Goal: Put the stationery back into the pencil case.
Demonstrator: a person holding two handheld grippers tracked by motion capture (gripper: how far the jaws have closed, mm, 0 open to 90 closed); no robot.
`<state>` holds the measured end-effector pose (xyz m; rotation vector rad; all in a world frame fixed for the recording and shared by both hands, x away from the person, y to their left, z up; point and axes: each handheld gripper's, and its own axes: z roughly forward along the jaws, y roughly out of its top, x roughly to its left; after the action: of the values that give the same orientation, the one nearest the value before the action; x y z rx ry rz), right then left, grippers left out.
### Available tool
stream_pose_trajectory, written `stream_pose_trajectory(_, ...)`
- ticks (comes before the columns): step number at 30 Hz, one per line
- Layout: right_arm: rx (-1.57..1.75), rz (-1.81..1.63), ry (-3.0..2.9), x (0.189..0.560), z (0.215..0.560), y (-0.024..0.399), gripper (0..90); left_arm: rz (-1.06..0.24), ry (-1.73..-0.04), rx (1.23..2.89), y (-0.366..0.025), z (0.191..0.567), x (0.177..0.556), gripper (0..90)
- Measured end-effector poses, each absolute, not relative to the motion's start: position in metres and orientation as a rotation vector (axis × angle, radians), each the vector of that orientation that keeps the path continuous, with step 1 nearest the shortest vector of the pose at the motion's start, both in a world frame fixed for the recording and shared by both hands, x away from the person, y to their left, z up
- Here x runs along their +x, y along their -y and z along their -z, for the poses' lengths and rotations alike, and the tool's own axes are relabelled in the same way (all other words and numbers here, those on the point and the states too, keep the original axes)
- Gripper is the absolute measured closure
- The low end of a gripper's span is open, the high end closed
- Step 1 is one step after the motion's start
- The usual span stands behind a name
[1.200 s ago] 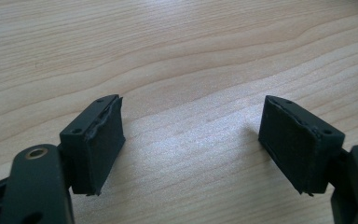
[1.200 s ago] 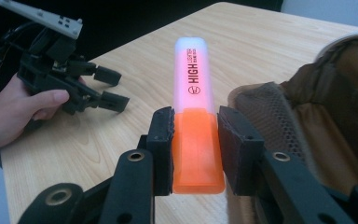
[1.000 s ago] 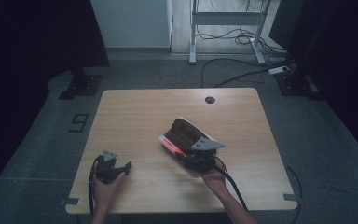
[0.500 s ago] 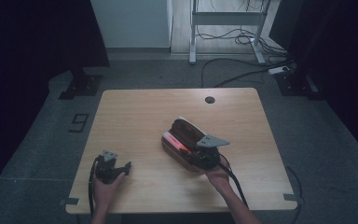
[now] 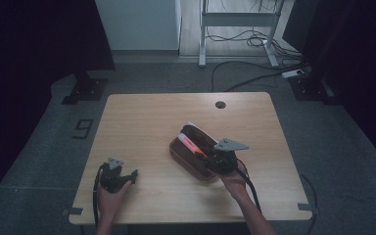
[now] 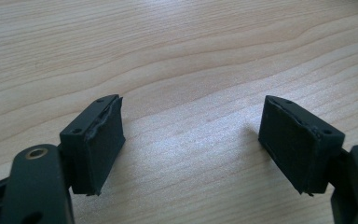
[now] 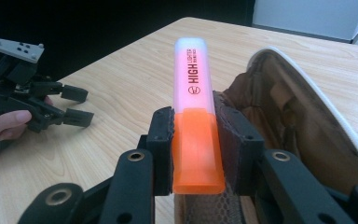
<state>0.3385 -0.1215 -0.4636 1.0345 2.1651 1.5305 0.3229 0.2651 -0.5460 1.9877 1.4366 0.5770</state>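
Right gripper [image 7: 193, 140] clamped on the orange highlighter with the translucent pale cap [image 7: 194, 116], pads pressing its orange body from both sides, cap pointing away from the camera. Highlighter sits above the open brown pencil case with a white rim [image 7: 298, 121], at the case's left edge in the right gripper view. Case lies right of centre on the light wooden table [image 5: 142, 122]. Left gripper [image 5: 125, 177] rests on the table near the front left, jaws spread wide, nothing between them.
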Motion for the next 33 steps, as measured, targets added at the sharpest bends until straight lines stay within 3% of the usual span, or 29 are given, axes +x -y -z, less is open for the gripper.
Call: stream_pose_trajectory(33, 1.109, -1.460, -2.120, 0.357, 0.474, 0.146, 65.8, -0.578, -1.437, 1.987, -0.265, 0.546, 0.323, 21.8)
